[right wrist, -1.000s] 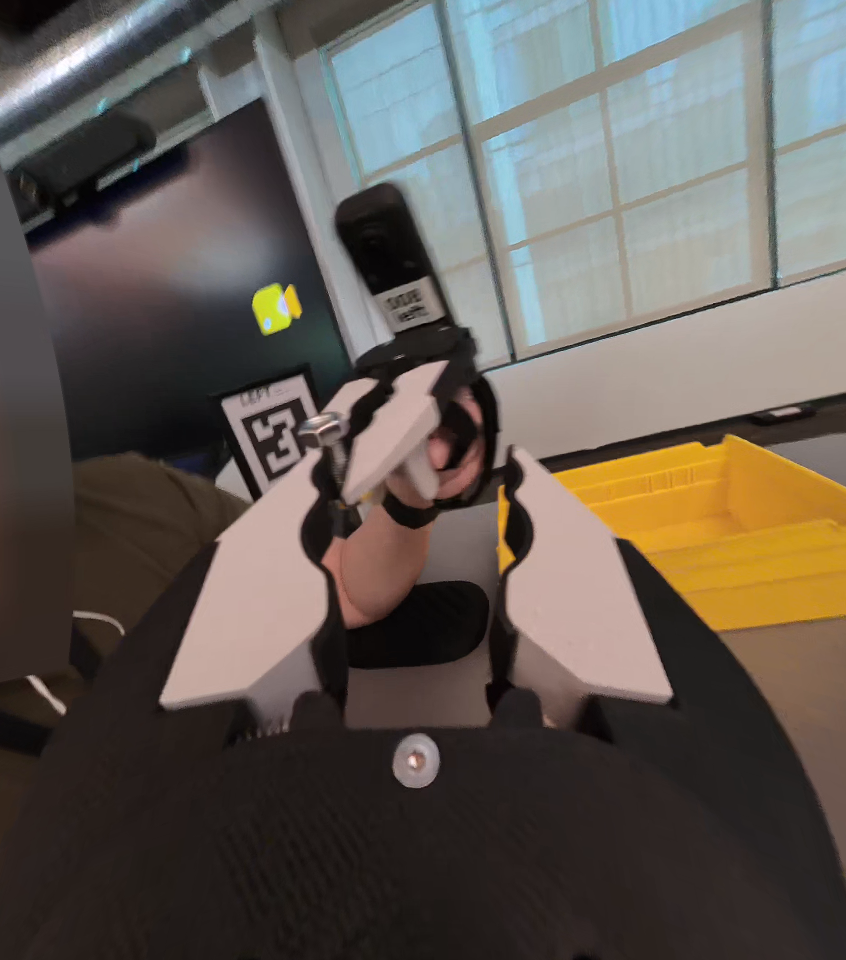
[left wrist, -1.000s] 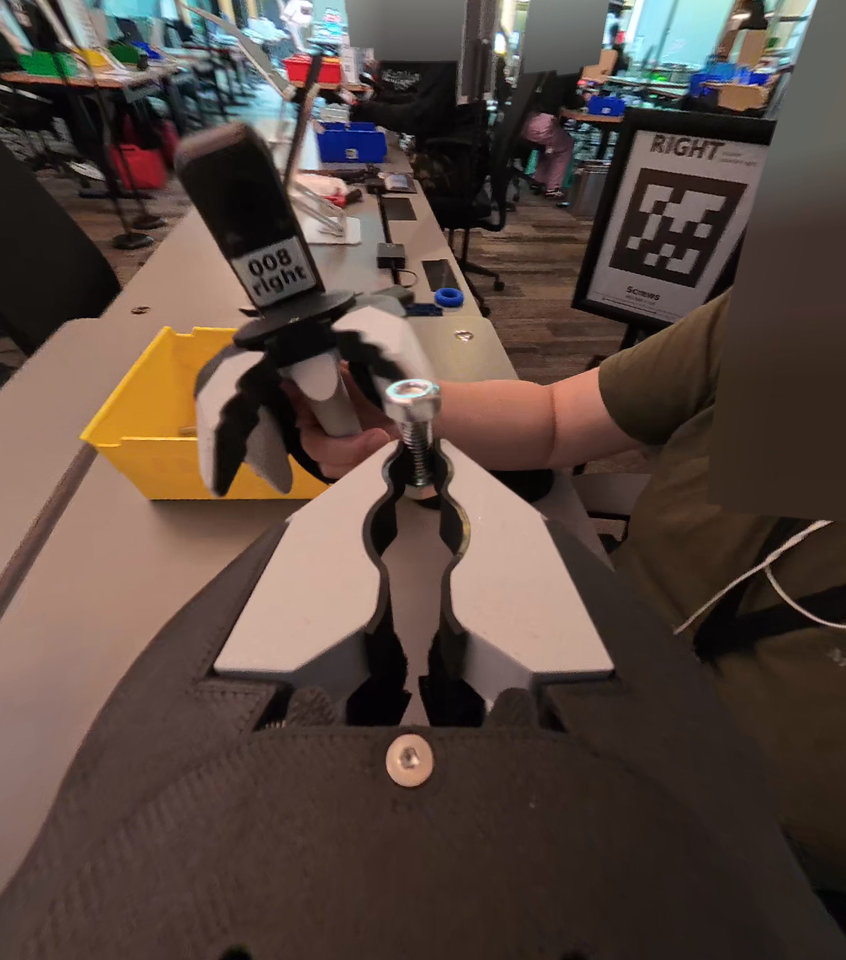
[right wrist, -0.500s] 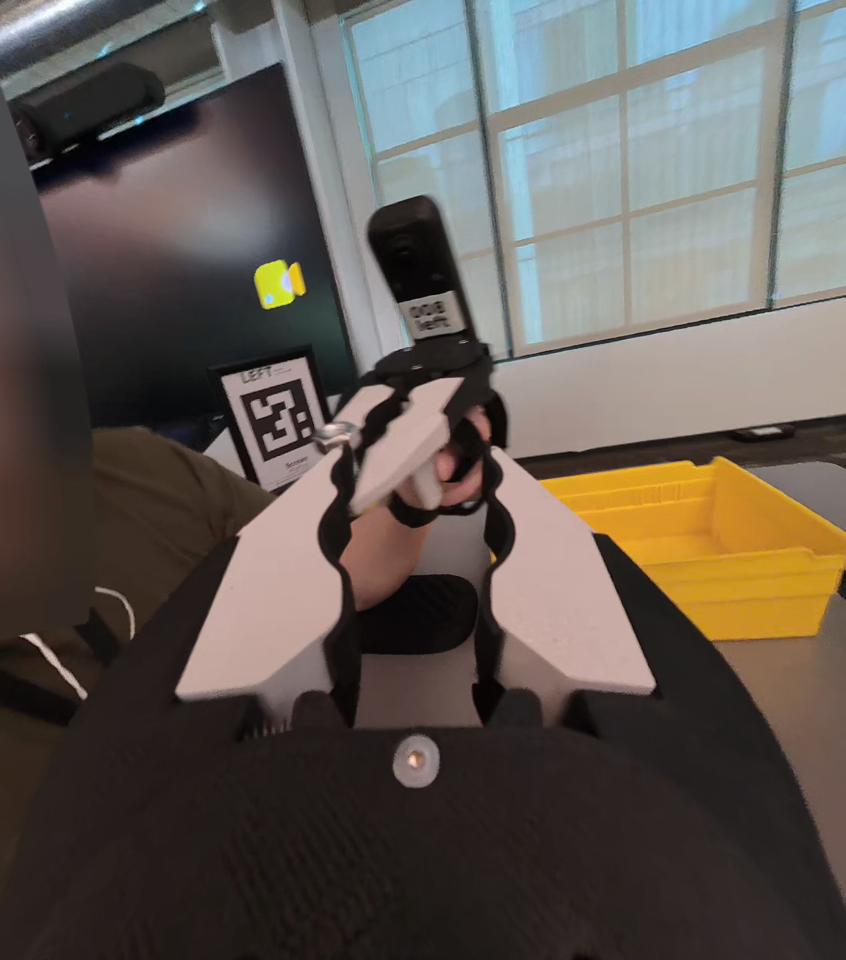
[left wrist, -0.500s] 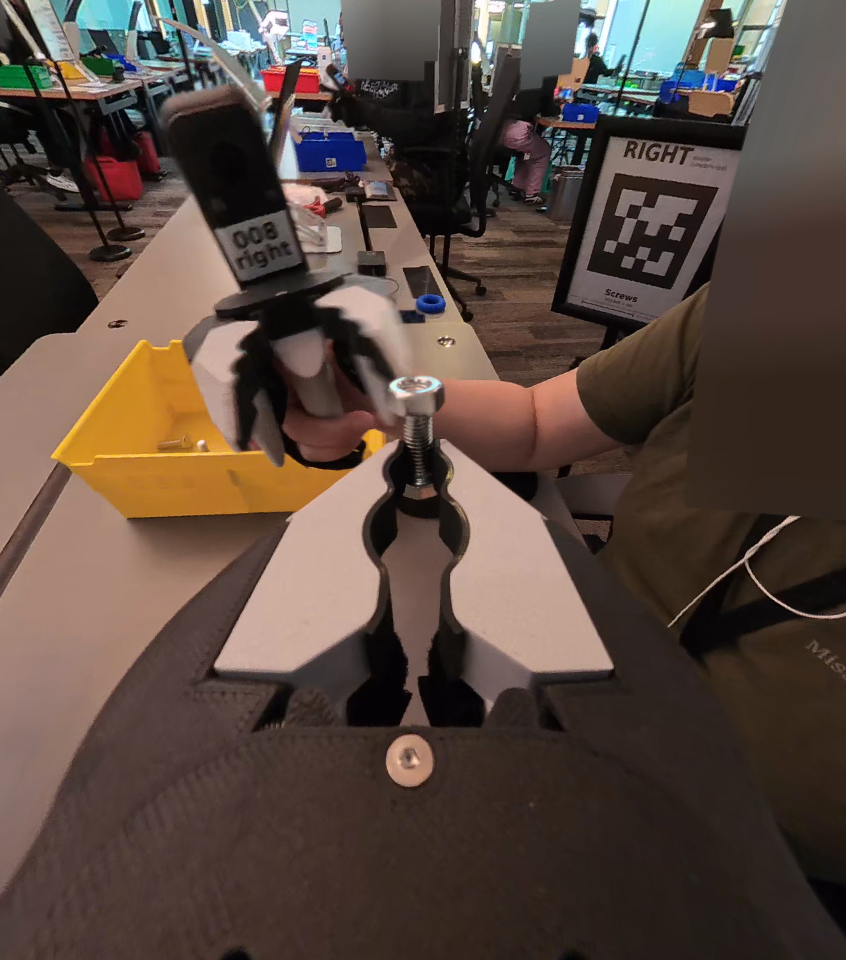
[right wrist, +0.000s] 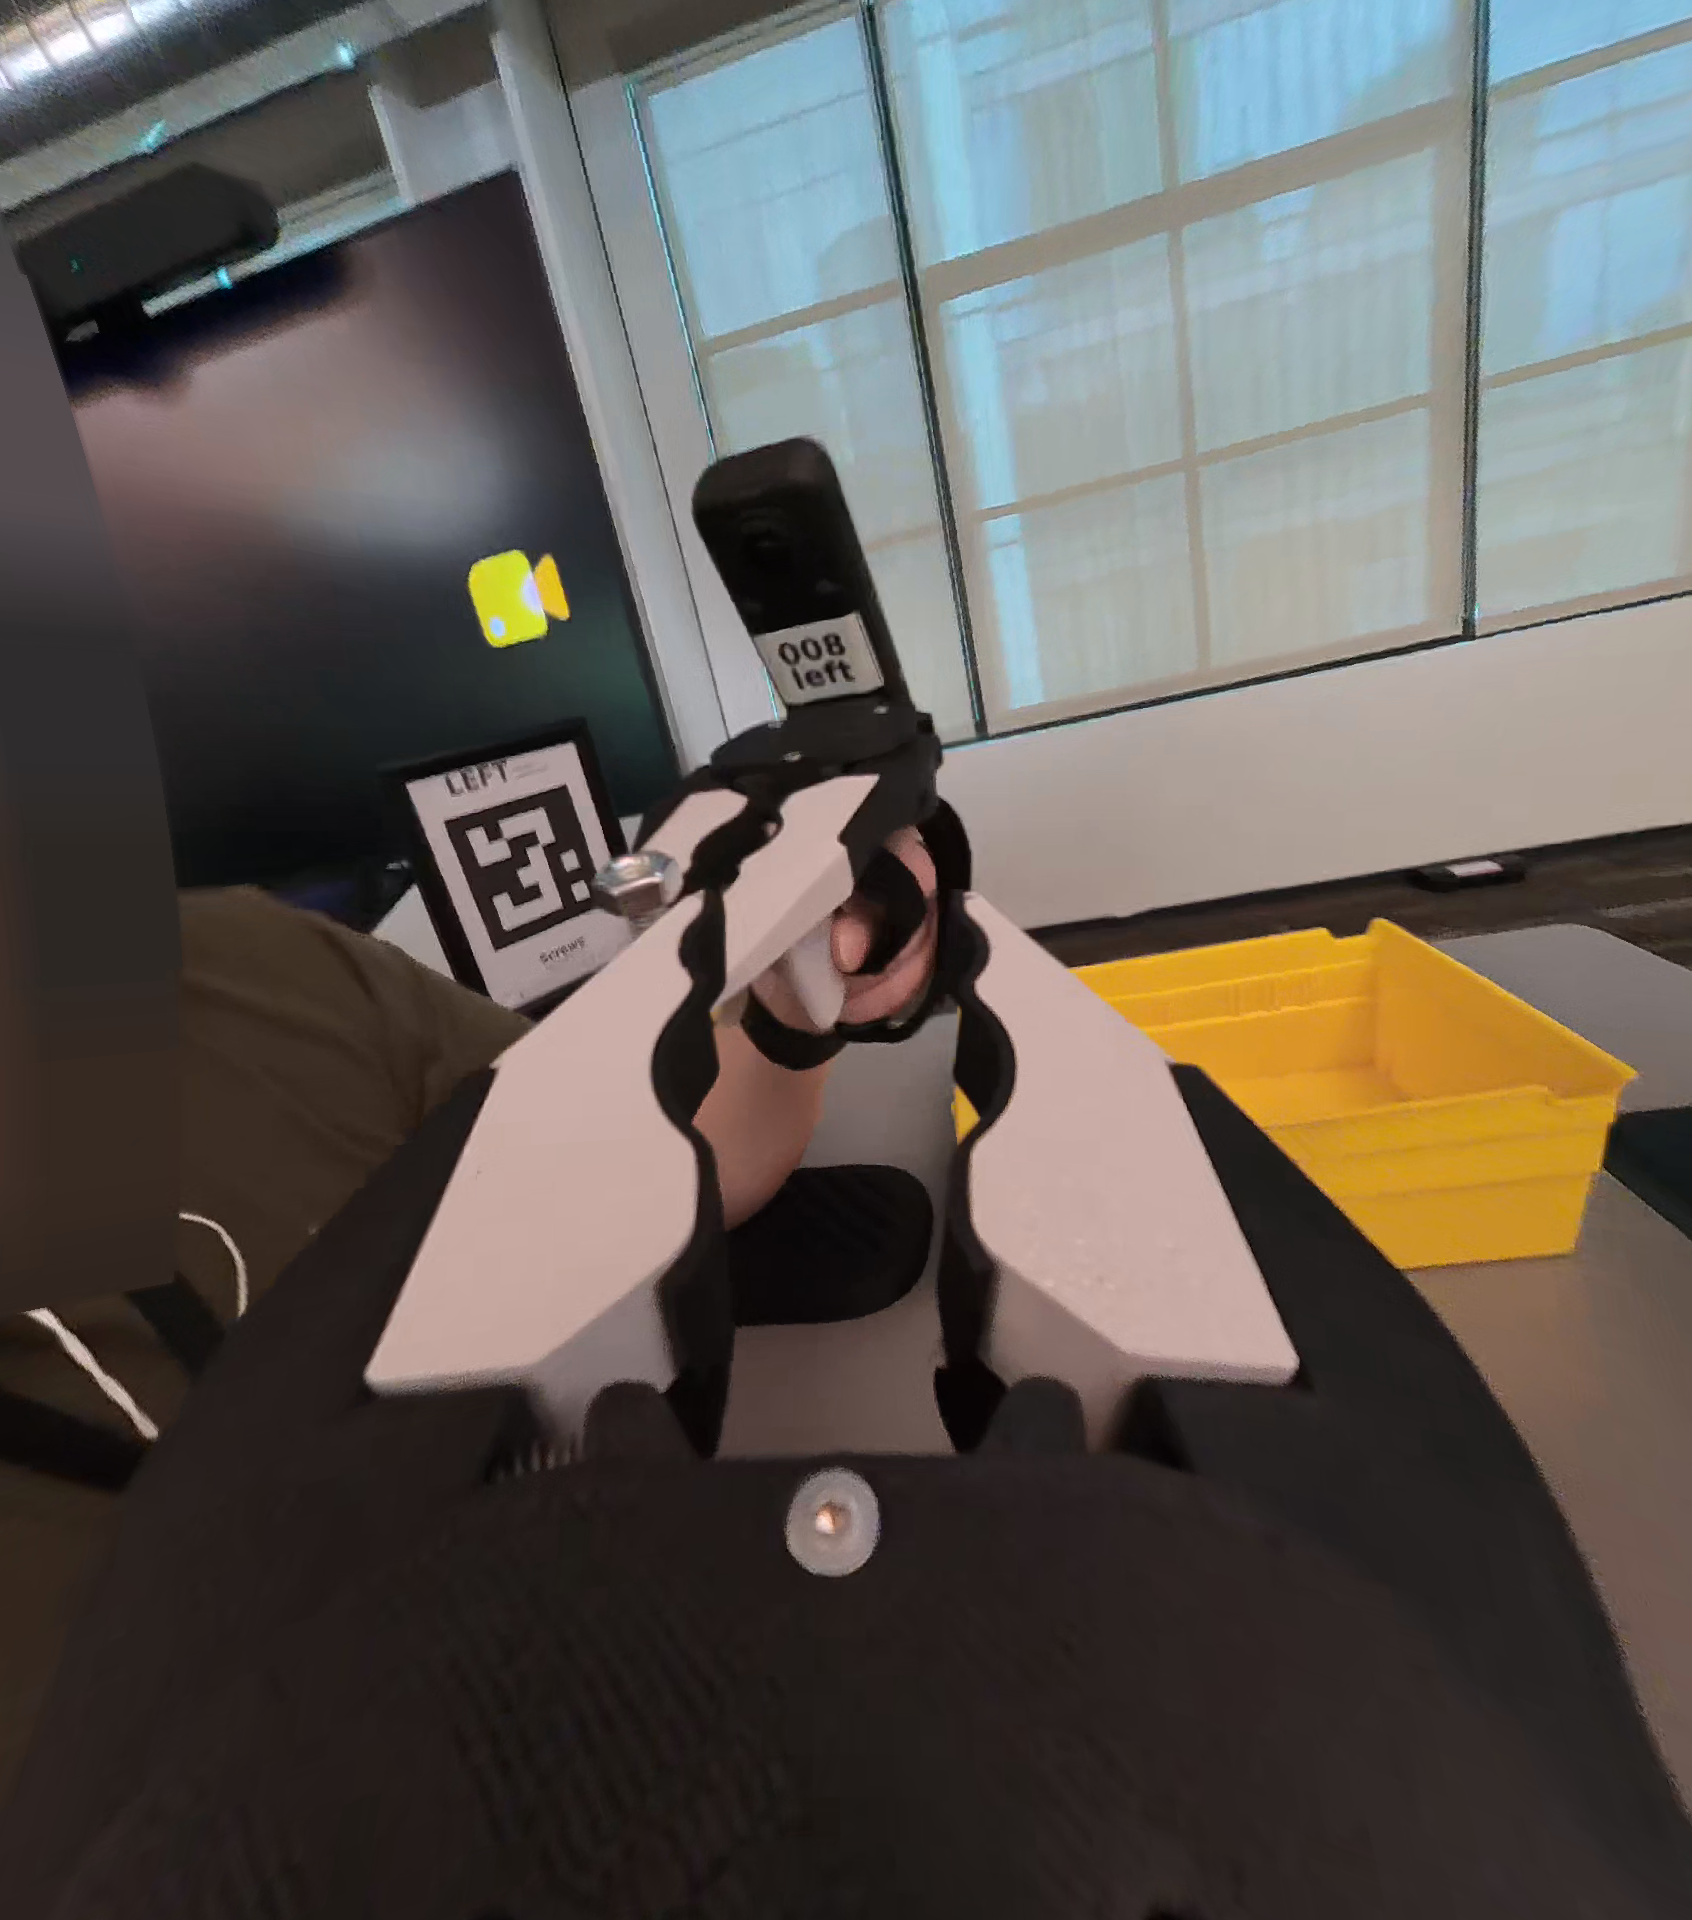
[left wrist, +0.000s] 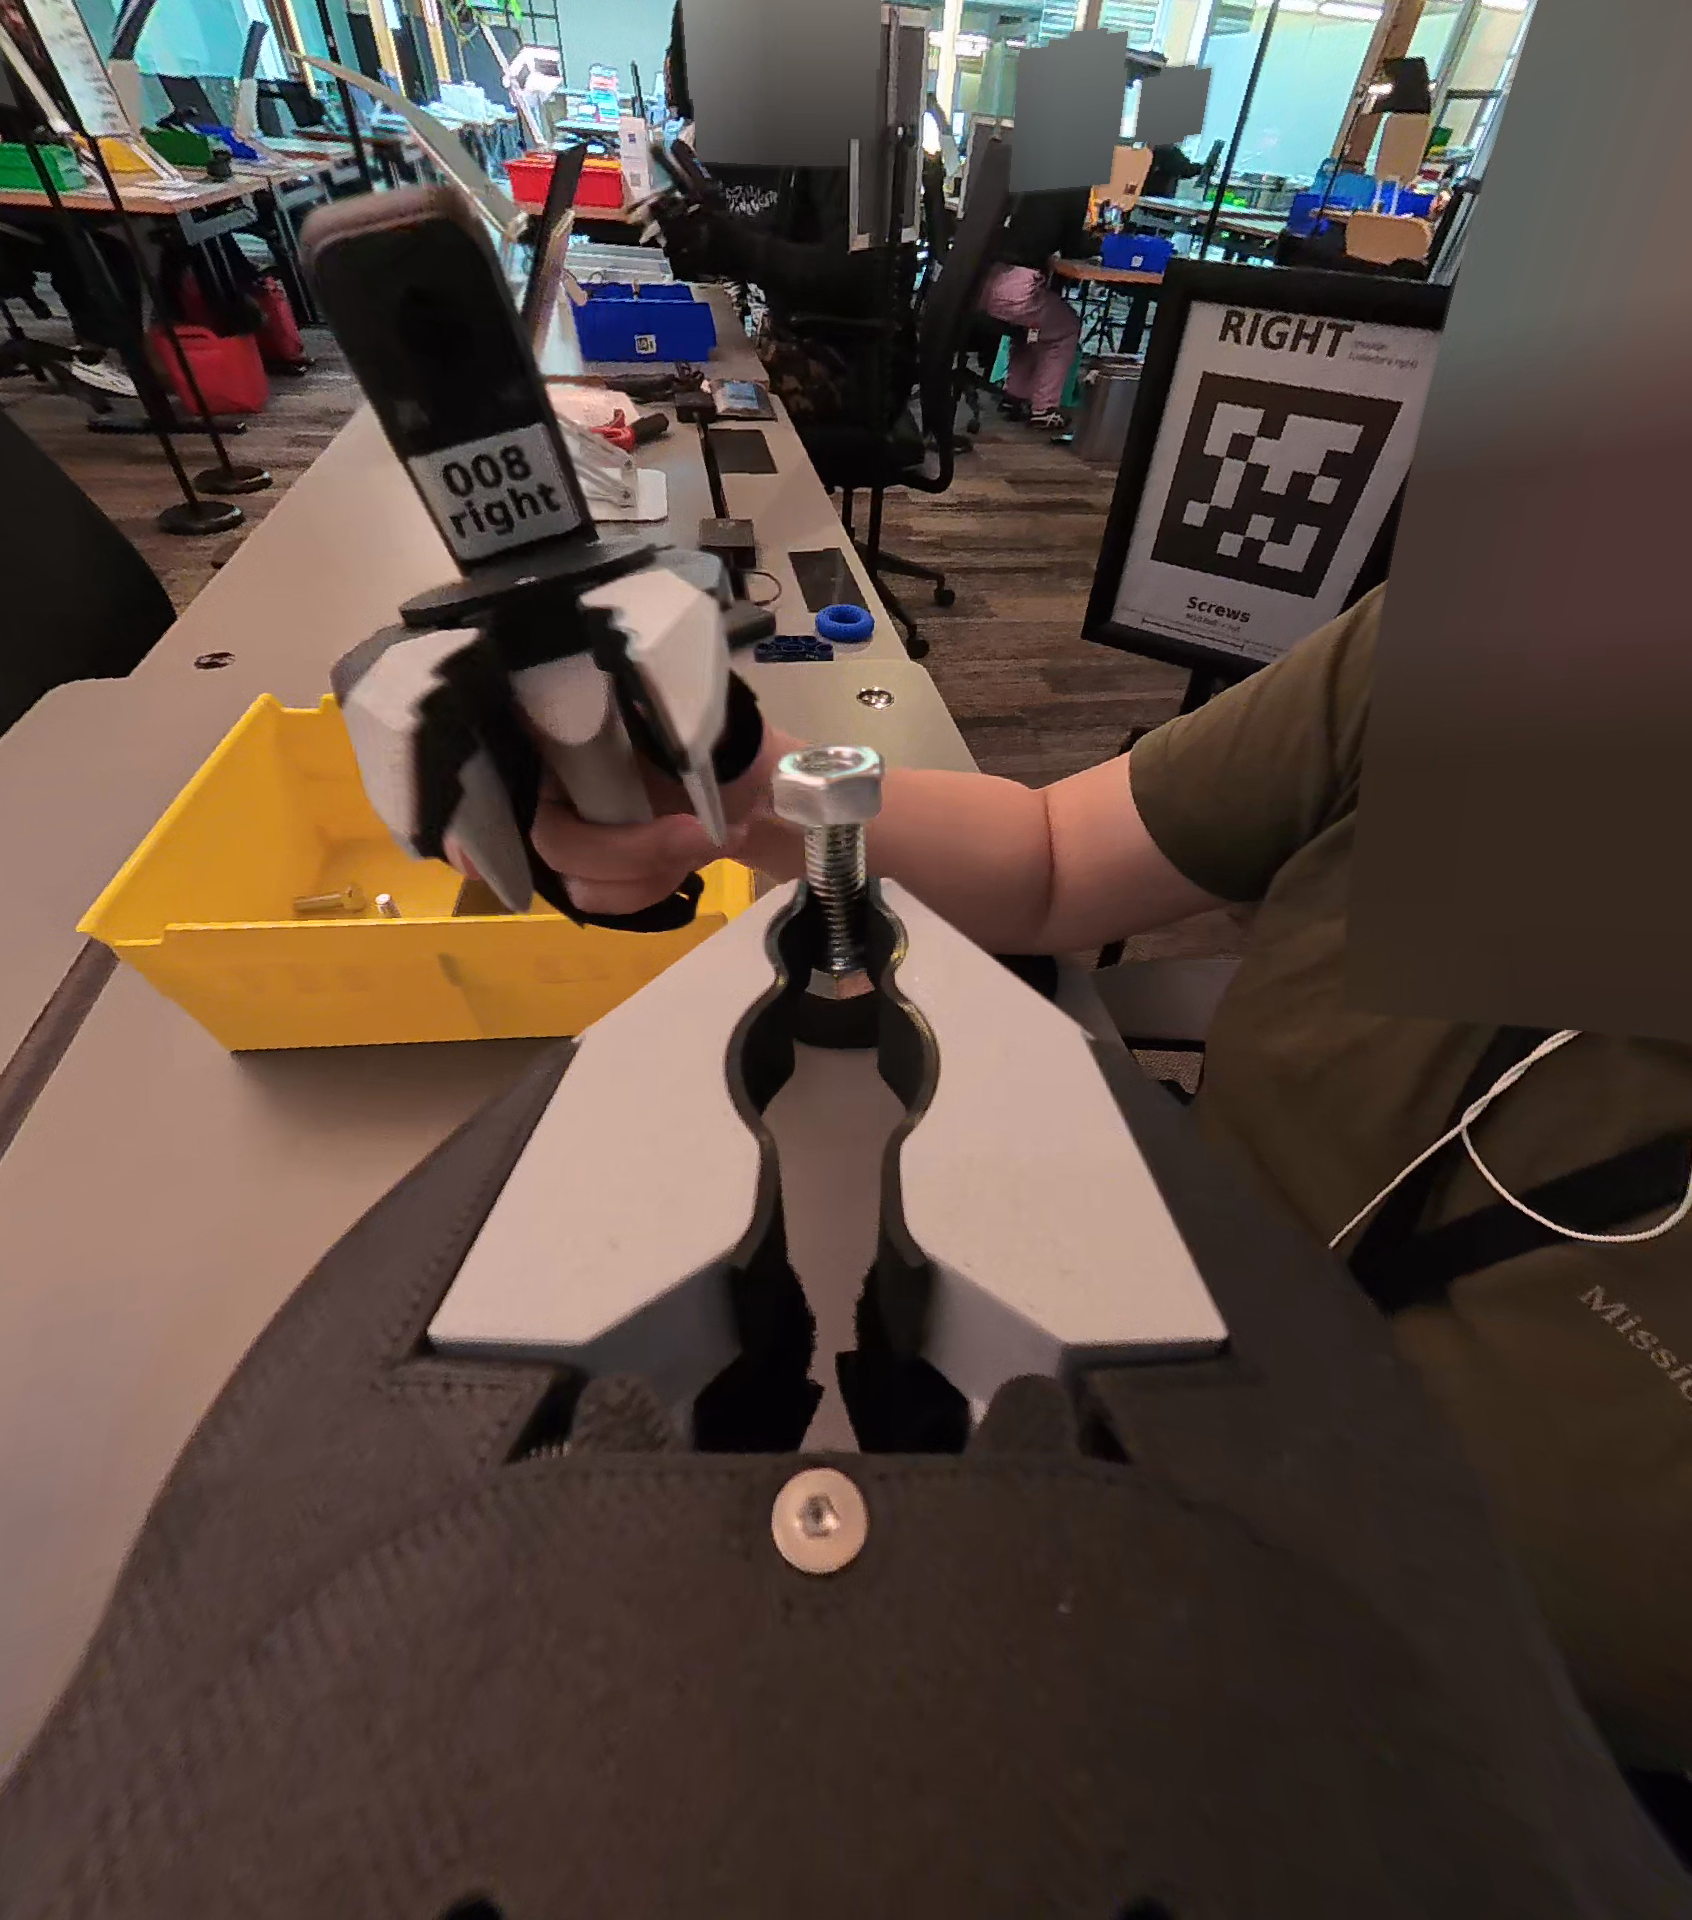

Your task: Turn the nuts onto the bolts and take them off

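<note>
My left gripper [left wrist: 837,940] is shut on a steel bolt [left wrist: 834,883] and holds it upright above the table. A hex nut [left wrist: 826,784] sits at the top end of its thread. My right gripper [left wrist: 561,790] is open and empty, just left of the nut and apart from it. In the right wrist view my right gripper [right wrist: 811,920] points at the left gripper [right wrist: 790,904], with the nut [right wrist: 636,883] showing past its left finger; the bolt's shaft is hidden there.
A yellow bin [left wrist: 302,966] with two loose bolts [left wrist: 333,902] stands on the grey table [left wrist: 146,1299] behind the grippers; it also shows in the right wrist view [right wrist: 1393,1143]. Framed marker signs [left wrist: 1268,488] [right wrist: 509,862] stand on either side. The person's arm [left wrist: 1008,852] and torso are at the right.
My right gripper's jaws have narrowed somewhat and it has swung to face the left gripper more squarely. The bolt and nut stay in the left gripper.
</note>
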{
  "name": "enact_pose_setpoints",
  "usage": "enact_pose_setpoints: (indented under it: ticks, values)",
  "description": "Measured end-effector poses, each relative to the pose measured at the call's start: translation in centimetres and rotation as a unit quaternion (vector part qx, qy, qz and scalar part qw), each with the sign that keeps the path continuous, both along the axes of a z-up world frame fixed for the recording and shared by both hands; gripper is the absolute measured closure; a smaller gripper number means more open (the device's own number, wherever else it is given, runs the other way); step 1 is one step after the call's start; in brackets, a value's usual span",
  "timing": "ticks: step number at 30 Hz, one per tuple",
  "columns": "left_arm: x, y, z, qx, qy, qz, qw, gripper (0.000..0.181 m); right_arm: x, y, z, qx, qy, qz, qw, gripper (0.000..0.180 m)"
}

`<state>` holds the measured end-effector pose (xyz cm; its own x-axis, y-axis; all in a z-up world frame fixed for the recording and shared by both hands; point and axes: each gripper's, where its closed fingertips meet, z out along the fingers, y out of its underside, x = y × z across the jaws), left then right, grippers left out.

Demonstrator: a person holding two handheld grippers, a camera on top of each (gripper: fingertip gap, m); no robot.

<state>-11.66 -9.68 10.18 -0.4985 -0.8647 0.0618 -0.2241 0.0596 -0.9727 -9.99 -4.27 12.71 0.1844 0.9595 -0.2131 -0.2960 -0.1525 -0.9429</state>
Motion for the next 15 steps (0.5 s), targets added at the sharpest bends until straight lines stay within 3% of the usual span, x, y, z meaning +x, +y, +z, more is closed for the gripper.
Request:
enact_pose_setpoints:
  ticks: [7, 13, 15]
  values:
    - [0.3, 1.2, -0.1, 0.006, 0.000, 0.034, 0.999, 0.173, -2.7, -2.3, 0.4, 0.047, -0.059, 0.002, 0.997, 0.135]
    - [0.5, 1.3, -0.2, 0.008, 0.003, 0.041, 0.999, 0.173, -2.4, -2.6, 0.8, 0.047, -0.042, 0.013, 0.998, 0.163]
    - [0.5, 1.1, -0.4, 0.010, 0.008, 0.036, 0.999, 0.173, -2.4, -2.9, 0.6, 0.050, -0.052, 0.020, 0.997, 0.163]
